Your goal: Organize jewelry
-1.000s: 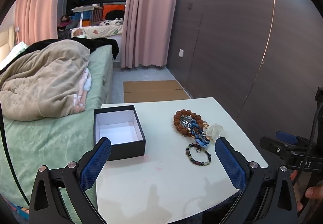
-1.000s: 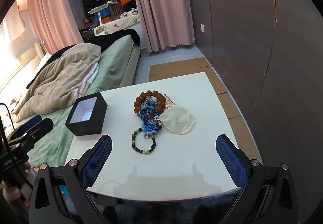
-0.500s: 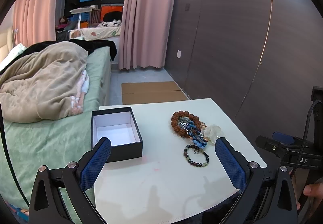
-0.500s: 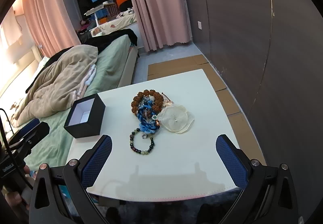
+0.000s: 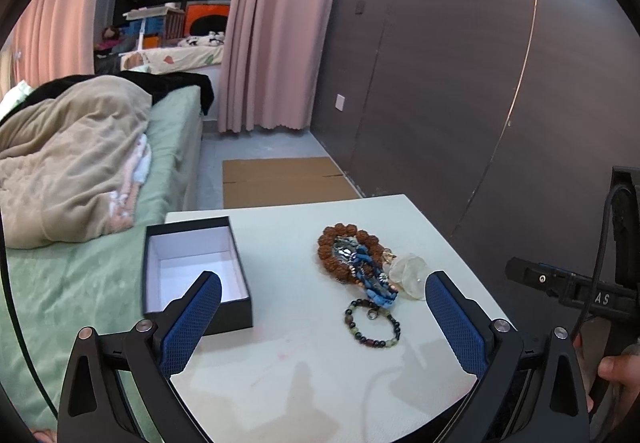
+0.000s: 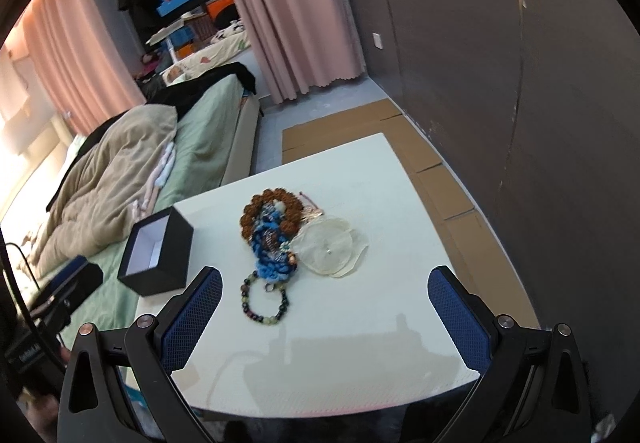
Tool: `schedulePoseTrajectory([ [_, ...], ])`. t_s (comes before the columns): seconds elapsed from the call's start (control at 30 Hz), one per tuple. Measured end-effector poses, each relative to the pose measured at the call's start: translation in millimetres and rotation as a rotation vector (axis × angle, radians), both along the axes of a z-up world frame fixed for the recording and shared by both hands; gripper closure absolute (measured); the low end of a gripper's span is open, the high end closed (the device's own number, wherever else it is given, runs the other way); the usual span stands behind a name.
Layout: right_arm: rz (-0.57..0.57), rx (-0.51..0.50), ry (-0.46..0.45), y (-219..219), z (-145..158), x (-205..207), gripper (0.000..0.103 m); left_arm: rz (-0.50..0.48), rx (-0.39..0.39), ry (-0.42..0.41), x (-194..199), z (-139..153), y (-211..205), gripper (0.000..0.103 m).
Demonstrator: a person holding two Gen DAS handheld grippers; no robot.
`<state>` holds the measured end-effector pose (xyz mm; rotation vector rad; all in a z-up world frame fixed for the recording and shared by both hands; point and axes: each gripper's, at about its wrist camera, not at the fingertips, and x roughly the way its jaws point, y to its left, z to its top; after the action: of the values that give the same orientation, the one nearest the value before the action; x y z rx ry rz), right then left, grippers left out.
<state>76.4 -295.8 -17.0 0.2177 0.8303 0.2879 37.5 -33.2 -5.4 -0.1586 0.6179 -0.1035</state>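
Ahead of your grippers stands a white table (image 5: 280, 371). On it, toward your left tool, sits an open black box (image 5: 192, 275). Toward your right tool lies a jewelry heap (image 6: 276, 239): brown beads, blue cord, a pale disc, with a dark bracelet (image 6: 264, 301) nearest you.

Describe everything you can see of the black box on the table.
The black box is a small, lidless rectangular box, apparently cardboard, with matte black outer walls and a white lining. It sits open side up and looks empty. It rests flat near the bed-side edge of the white table, apart from the jewelry pile. Nothing touches it; both grippers hover short of it.
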Motion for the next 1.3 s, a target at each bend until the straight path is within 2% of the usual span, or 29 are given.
schedulePoseTrajectory([
  [0.07, -0.011, 0.007, 0.003, -5.0, -0.6, 5.1, 0.0, -0.011, -0.003, 0.006, 4.4, -3.3, -2.4, 0.004],
  [0.33, -0.034, 0.026, 0.025, -19.6, -7.7, 23.4, 0.001, -0.077, -0.018, 0.09, 31.8, -28.4, -19.2, 0.027],
  [0.47, -0.032, 0.039, 0.053, -24.5, -15.0, 34.1, 0.009, -0.095, -0.014, 0.113, 43.2, -38.4, -28.7, 0.031],
  [0.6, -0.032, 0.059, 0.094, -26.9, -23.7, 45.9, 0.016, -0.119, -0.023, 0.151, 58.8, -50.3, -38.2, 0.04],
  [0.8, -0.035, 0.096, 0.135, -26.7, -34.8, 60.1, 0.016, -0.138, -0.017, 0.193, 75.0, -64.4, -47.3, 0.042],
  [0.9, -0.033, 0.112, 0.156, -24.6, -40.0, 67.7, 0.016, -0.141, -0.006, 0.23, 86.0, -74.7, -51.7, 0.05],
  [1.1, -0.033, 0.12, 0.188, -18.6, -49.6, 81.5, 0.017, -0.147, -0.007, 0.281, 103.8, -91.4, -54.5, 0.052],
  [1.17, -0.033, 0.125, 0.2, -16.7, -53.1, 86.9, 0.017, -0.152, -0.011, 0.298, 108.9, -96.5, -55.3, 0.057],
  [1.3, -0.024, 0.131, 0.223, -10.4, -59.6, 96.9, 0.017, -0.167, -0.023, 0.327, 117.4, -104.7, -58.9, 0.082],
])
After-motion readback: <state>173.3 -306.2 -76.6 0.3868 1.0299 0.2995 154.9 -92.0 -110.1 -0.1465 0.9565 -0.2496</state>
